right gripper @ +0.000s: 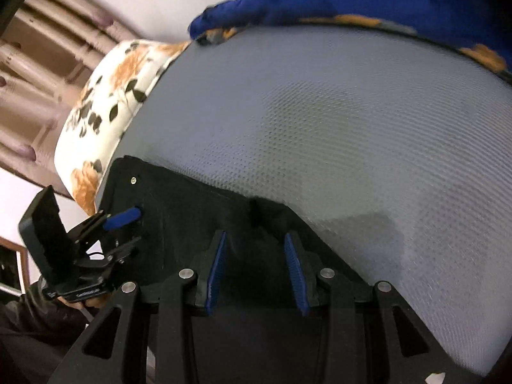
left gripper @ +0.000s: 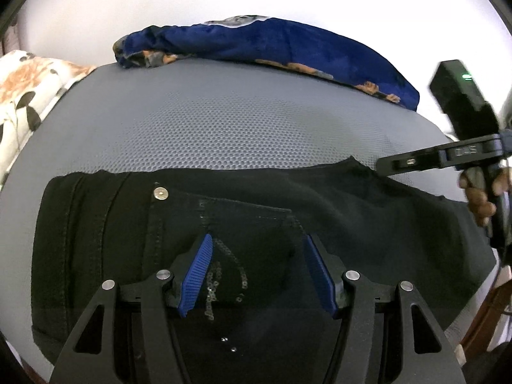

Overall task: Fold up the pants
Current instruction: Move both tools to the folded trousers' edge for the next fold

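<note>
The pants lie flat on the near part of the mat, waistband to the left in the left wrist view, the button near their far edge. The left gripper hangs over the pocket, fingers spread to either side of it. The right gripper sits at the pants' far right edge; whether it touches the cloth is hard to tell. In the right wrist view its fingers straddle a fold at that edge. Behind the mat lies a blanket. A pillow lies to the left, beside the mat.
</note>
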`<state>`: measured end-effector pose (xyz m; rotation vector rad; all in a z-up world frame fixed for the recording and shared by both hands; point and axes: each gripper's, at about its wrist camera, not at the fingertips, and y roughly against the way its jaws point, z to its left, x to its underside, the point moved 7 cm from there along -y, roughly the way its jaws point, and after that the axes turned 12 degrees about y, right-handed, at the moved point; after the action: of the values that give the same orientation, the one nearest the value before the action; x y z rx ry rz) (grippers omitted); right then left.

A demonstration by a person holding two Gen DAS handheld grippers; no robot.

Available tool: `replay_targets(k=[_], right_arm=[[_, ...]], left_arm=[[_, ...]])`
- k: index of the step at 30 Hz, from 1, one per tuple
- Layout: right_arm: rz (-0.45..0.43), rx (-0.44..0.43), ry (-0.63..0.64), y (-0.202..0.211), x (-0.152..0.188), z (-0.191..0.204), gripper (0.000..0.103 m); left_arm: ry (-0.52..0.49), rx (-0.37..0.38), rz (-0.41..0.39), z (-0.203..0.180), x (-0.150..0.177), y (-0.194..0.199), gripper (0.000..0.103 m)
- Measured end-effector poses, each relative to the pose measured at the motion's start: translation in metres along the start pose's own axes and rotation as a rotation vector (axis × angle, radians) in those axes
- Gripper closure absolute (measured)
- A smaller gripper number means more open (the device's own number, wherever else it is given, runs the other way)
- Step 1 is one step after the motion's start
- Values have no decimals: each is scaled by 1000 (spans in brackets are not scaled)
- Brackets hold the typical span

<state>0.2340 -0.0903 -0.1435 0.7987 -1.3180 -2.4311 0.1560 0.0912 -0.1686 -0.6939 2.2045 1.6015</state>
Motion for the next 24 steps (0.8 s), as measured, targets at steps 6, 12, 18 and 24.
replay_targets(k=[6,12,18,24], right_arm=[[2,-35,26,-15,-12,5,93],[-31,115,76,-17,-26,1,98],[-40,141,41,-21,-29,-6,89],[-166,237,-33,69,-6,-20,73]], left_arm=[[-14,15,5,1,1,-4,43],[-23,28,-10,2,4,-5,42],[-36,12,-5,-2,3,-4,42],[-86,67,-44,-37,-15,16,42]])
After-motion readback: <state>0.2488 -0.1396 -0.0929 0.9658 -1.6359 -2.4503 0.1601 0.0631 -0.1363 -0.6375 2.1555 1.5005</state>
